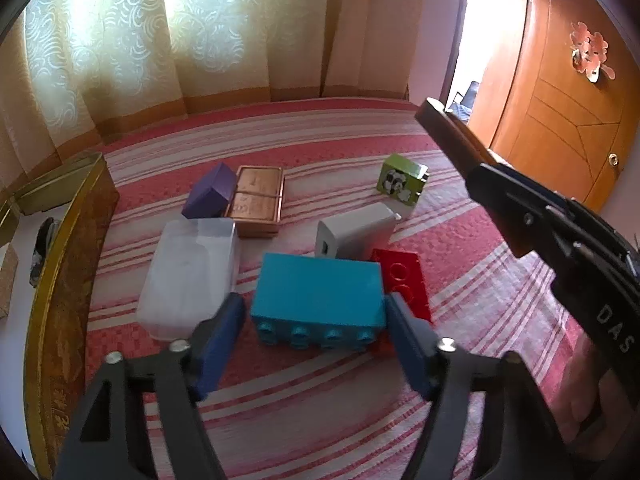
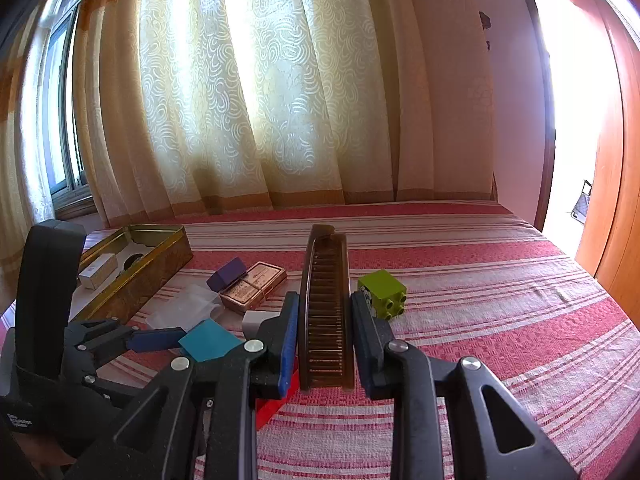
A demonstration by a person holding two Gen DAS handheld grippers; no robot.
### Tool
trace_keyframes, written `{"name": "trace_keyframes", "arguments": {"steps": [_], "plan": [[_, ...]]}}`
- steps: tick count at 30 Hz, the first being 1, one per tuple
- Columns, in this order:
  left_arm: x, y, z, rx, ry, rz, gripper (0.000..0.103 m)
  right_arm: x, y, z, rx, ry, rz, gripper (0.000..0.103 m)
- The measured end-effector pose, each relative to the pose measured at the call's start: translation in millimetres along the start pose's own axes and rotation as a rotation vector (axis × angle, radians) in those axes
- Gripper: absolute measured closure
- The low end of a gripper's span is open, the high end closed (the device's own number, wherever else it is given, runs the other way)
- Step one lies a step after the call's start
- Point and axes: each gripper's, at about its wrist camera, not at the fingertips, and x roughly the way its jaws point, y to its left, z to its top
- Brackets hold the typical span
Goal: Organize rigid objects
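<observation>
We see open striped bedspread [image 2: 500, 300] to the right of the green block [image 2: 382, 294], free for a gripper to pass. On the left, the gold tin [image 2: 136, 276] walls off the bed edge. Mid-scene the teal brick [image 1: 318, 294], clear box [image 1: 192, 276], grey box [image 1: 354, 234], red brick [image 1: 404, 280], purple box [image 1: 210, 196] and copper case [image 1: 258, 200] crowd together, leaving only narrow gaps.
</observation>
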Motion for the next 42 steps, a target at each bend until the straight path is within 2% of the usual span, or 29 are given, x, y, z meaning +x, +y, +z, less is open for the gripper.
{"name": "trace_keyframes", "arguments": {"steps": [6, 14, 26, 35, 42], "plan": [[-2, -2, -1, 0.014, -0.011, 0.013, 0.038, 1, 0, 1, -0.001, 0.003, -0.002, 0.076], [-22, -4, -4, 0.023, -0.109, 0.031, 0.038, 1, 1, 0, -0.001, 0.001, -0.005, 0.076], [-38, -2, -8, 0.029, -0.201, 0.087, 0.038, -3, 1, -2, -0.001, -0.019, -0.008, 0.076], [-58, 1, -14, 0.015, -0.322, 0.137, 0.038, -19, 6, -3, -0.023, -0.107, 0.013, 0.076], [-64, 5, -17, 0.010, -0.359, 0.156, 0.038, -26, 13, -2, -0.039, -0.161, 0.015, 0.076]]}}
